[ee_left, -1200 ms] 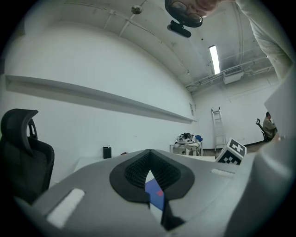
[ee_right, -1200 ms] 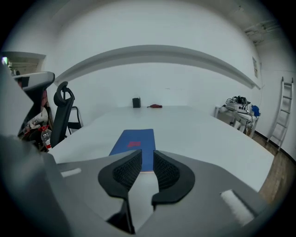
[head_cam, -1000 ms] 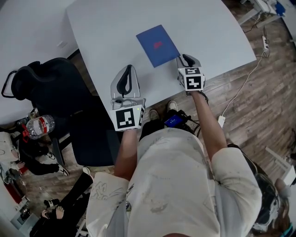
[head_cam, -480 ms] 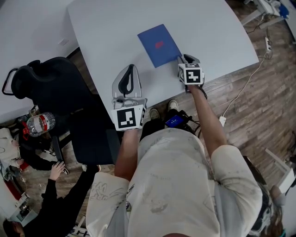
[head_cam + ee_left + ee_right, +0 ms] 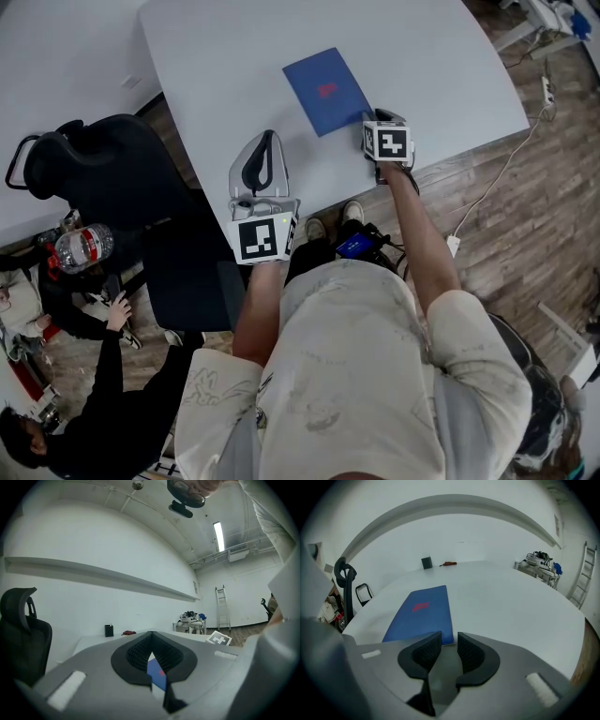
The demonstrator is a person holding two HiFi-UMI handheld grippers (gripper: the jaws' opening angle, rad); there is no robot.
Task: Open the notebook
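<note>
A closed blue notebook [image 5: 325,91] with a red mark on its cover lies flat on the white table [image 5: 234,56]. My right gripper [image 5: 371,118] is tilted down at the notebook's near right corner, open. In the right gripper view the notebook [image 5: 423,612] lies just ahead, its corner at the narrow gap of the right gripper [image 5: 449,637], and nothing is pinched. My left gripper [image 5: 266,134] rests level at the table's near edge, left of the notebook, shut and empty. Past the touching tips of the left gripper [image 5: 151,633] a sliver of the notebook [image 5: 157,674] shows.
A black office chair [image 5: 103,169] stands left of the table, with a water bottle [image 5: 82,251] beside it. A person [image 5: 94,412] sits on the floor at lower left. A cable [image 5: 497,169] runs over the wooden floor at right. A small black box [image 5: 426,563] stands at the table's far end.
My right gripper has sunk toward the notebook's near right corner. The left gripper has stayed put. The person on the floor has shifted.
</note>
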